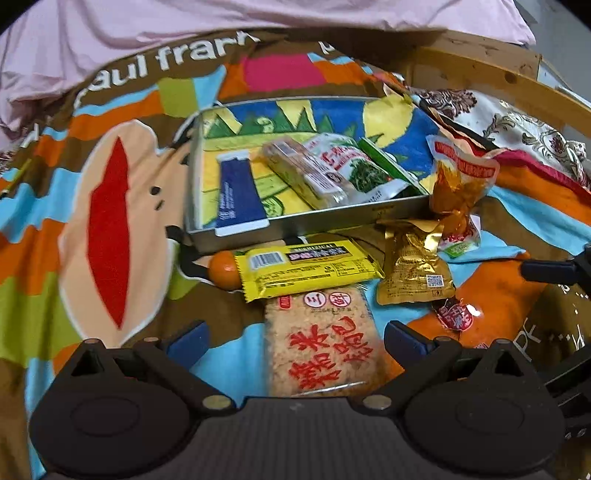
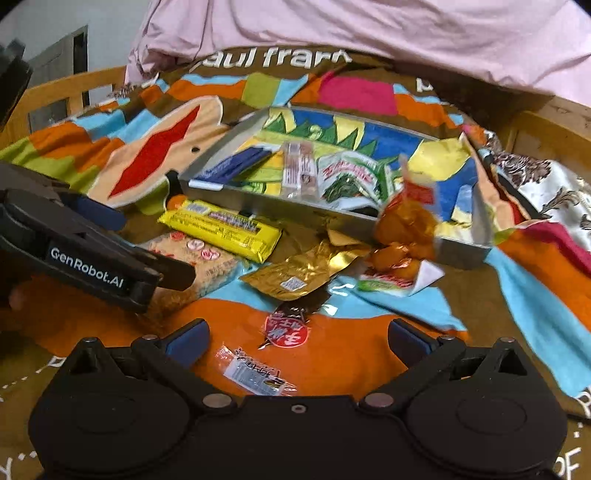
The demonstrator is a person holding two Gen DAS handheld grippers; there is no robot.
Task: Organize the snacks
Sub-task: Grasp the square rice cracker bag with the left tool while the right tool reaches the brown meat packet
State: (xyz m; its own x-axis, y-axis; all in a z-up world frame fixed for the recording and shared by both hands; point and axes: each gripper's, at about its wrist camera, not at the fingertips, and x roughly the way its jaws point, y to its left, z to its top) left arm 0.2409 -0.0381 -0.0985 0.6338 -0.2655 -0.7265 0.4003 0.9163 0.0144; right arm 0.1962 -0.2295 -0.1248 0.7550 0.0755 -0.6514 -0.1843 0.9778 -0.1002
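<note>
A metal tray (image 1: pixel 332 218) (image 2: pixel 280 206) lies on the patterned cloth and holds a blue packet (image 1: pixel 236 192) (image 2: pixel 236 166), a clear bar (image 1: pixel 306 173) (image 2: pixel 299 170) and a green-and-white packet (image 1: pixel 354 166) (image 2: pixel 351 177). In front of it lie a yellow bar (image 1: pixel 306 269) (image 2: pixel 221 229), a rice cracker pack (image 1: pixel 325 343) (image 2: pixel 207 266), a gold pouch (image 1: pixel 413 273) (image 2: pixel 295 277), an orange pouch (image 1: pixel 458 184) (image 2: pixel 406 229) and a small red candy (image 1: pixel 456 315) (image 2: pixel 286 330). My left gripper (image 1: pixel 295 343) (image 2: pixel 122 243) is open over the rice cracker pack. My right gripper (image 2: pixel 297 341) is open near the red candy and a clear small wrapper (image 2: pixel 255 376).
A small orange ball (image 1: pixel 223 269) (image 2: pixel 175 201) sits at the yellow bar's left end. Pink bedding (image 1: pixel 258 14) (image 2: pixel 369 29) lies behind the cloth. A wooden frame (image 1: pixel 491 74) (image 2: pixel 66 88) curves round the sides. A floral fabric (image 1: pixel 517 129) (image 2: pixel 554 184) lies at the right.
</note>
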